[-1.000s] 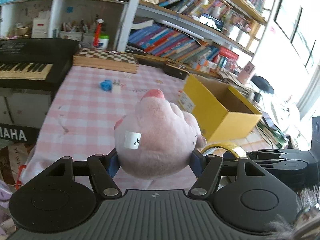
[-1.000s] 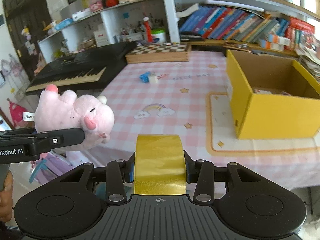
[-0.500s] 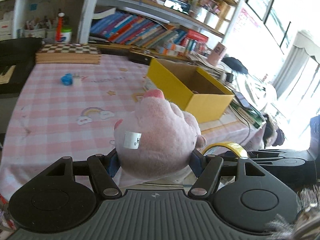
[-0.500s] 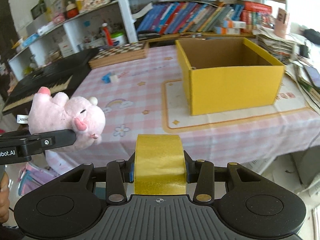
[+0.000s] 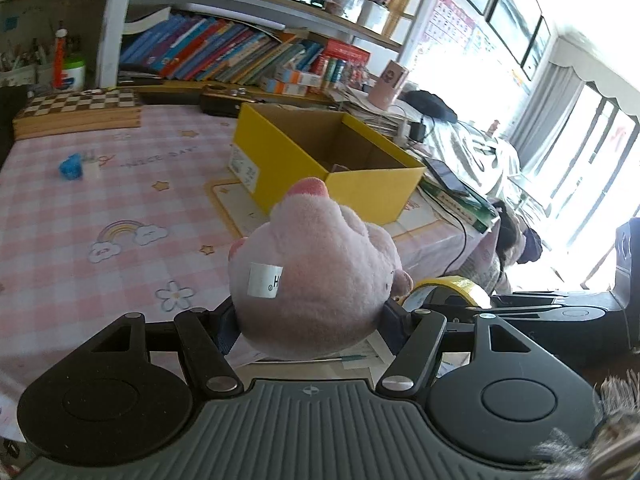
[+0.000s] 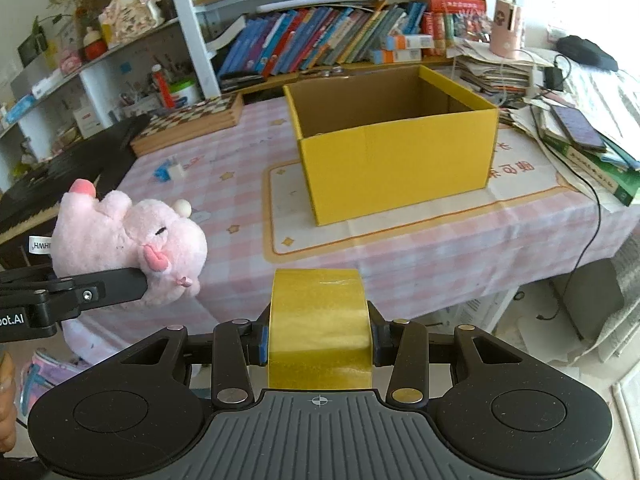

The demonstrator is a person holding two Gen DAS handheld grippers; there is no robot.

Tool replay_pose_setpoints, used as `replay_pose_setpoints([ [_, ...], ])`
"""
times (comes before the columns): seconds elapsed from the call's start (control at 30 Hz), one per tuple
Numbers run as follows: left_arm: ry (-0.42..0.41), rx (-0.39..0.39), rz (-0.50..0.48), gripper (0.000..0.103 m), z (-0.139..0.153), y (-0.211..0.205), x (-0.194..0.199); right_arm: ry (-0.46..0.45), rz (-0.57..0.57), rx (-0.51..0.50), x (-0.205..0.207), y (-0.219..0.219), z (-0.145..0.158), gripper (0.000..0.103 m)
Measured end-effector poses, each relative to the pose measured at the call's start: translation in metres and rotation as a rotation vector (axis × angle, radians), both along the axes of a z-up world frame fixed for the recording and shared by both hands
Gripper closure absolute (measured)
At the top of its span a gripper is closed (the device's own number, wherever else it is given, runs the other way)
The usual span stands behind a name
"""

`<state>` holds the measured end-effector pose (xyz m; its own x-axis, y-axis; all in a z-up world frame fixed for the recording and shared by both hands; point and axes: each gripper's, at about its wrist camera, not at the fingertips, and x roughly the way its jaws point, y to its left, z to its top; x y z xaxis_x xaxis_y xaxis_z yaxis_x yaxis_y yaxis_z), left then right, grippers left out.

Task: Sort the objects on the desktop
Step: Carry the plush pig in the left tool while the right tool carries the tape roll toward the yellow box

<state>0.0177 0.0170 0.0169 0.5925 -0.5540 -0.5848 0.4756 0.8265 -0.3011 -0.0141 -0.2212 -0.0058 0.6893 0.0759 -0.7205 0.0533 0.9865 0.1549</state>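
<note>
My left gripper (image 5: 310, 316) is shut on a pink plush pig (image 5: 316, 268), held off the table's near edge; the same pig (image 6: 128, 244) shows at the left of the right wrist view. My right gripper (image 6: 319, 344) is shut on a roll of yellow tape (image 6: 319, 328), whose top edge (image 5: 452, 292) peeks out beside the pig. An open yellow cardboard box (image 6: 394, 148) stands on the pink checked tablecloth (image 6: 240, 176), ahead of both grippers. A small blue and white object (image 5: 72, 168) lies far left on the cloth.
A wooden chessboard box (image 5: 80, 114) lies at the table's back, bookshelves (image 6: 340, 40) behind it. A black keyboard (image 6: 60, 172) stands left of the table. Stacked books and a phone (image 6: 580, 132) crowd the right end, with a cable hanging off.
Both views have swung right, with the yellow box now nearer the centre ahead and the keyboard sliding out on the left. Pig and tape stay gripped as before.
</note>
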Motion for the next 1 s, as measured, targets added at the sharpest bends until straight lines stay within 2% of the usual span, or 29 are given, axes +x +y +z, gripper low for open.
replay_pose_setpoints([
  [0.6,-0.016,0.015,-0.027,0.038,0.008,-0.054,0.035,-0.009,-0.033,0.012,0.034,-0.058,0.003,0.061],
  [1.0,-0.082,0.035,-0.009,0.038,0.022,-0.094,0.056,-0.055,0.000,0.029,0.072,-0.098,0.015,0.061],
])
